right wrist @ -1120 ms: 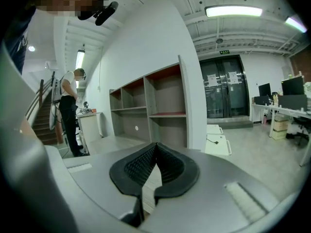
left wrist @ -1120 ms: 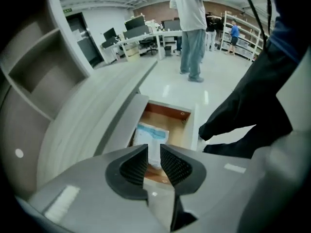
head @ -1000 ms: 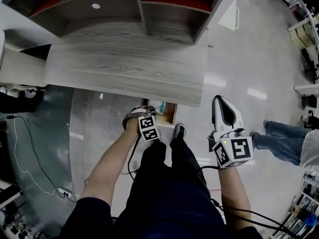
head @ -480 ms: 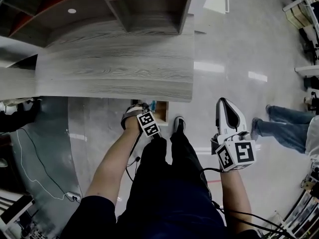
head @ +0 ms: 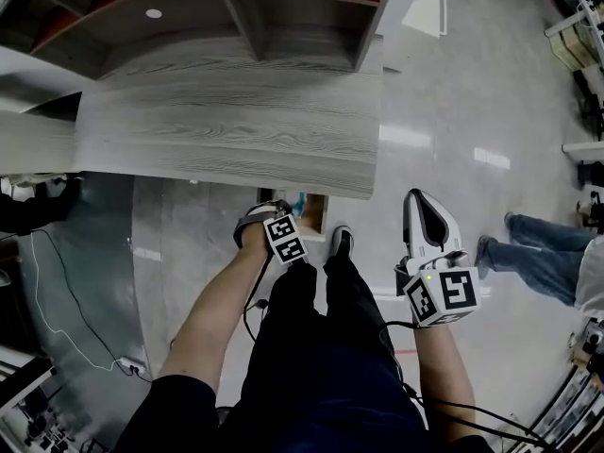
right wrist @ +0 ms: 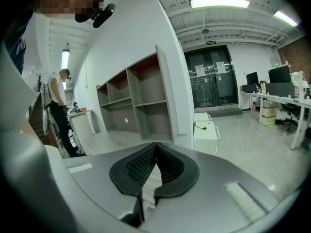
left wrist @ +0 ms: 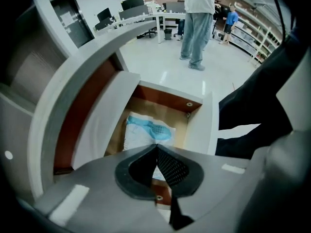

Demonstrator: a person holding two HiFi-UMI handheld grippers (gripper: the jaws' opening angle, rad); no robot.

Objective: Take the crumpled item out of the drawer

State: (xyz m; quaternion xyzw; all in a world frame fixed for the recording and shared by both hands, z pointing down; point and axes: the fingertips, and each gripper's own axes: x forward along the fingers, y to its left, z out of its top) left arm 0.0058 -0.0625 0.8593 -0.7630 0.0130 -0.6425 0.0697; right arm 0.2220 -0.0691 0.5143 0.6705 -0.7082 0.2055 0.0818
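The drawer (left wrist: 160,115) stands pulled out from under the grey wooden desk top (head: 236,130). On its floor lies the crumpled item (left wrist: 146,130), white with a light blue patch. My left gripper (left wrist: 156,145) hovers just above the drawer's near end with its jaws shut tip to tip; I see nothing pinched between them. In the head view its marker cube (head: 285,240) sits beside the drawer (head: 311,213). My right gripper (head: 421,206) hangs off to the right over the floor, shut and empty, and faces the shelves (right wrist: 141,106).
An open shelf unit (head: 245,17) stands behind the desk. Cables (head: 57,291) trail on the floor at the left. A person in jeans (head: 538,253) stands at the right. My own dark legs (head: 321,328) are just in front of the drawer. A white cabinet (right wrist: 206,130) stands beside the shelves.
The head view sways a little. Both grippers keep their places, the left by the drawer and the right out over the floor.
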